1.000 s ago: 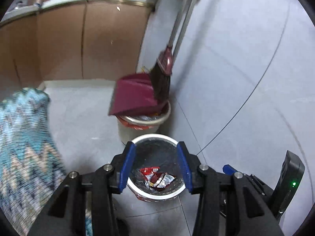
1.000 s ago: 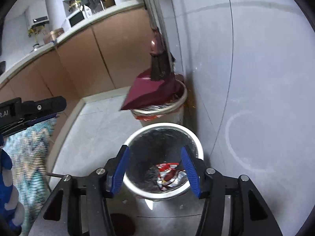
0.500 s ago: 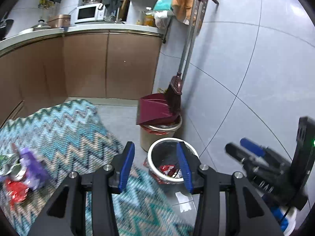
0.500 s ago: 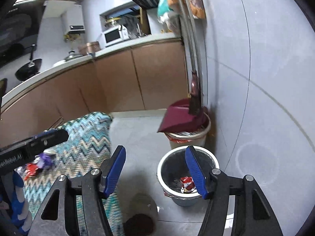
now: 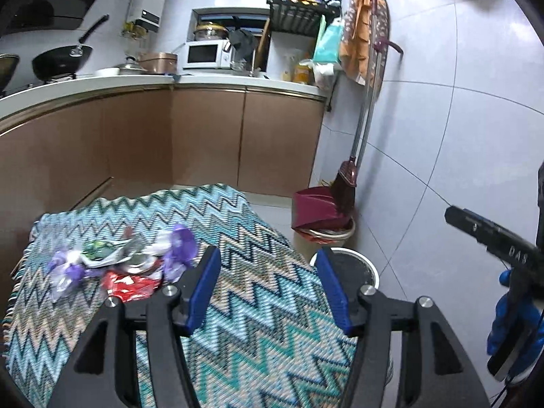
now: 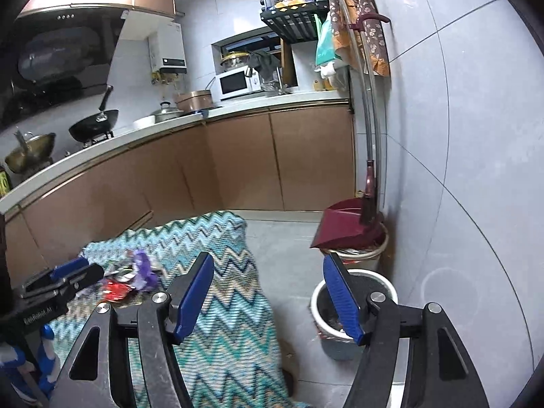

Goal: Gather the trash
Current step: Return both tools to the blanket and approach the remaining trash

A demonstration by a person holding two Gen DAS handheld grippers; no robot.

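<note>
A heap of wrappers, purple, green, silver and red, lies on a table under a zigzag cloth; it also shows in the right wrist view. A white-rimmed trash bin with wrappers inside stands on the floor right of the table, partly seen in the left wrist view. My left gripper is open and empty above the cloth, right of the heap. My right gripper is open and empty, above the table's right edge and the bin.
A second bin holding a maroon dustpan and a broom stands behind the first, against the tiled wall. Brown kitchen cabinets run along the back. The grey floor lies between table and bins.
Both grippers have pulled up and back from over the trash bin and swung left toward the table. The wrapper heap has come into view. Both stay open and empty.
</note>
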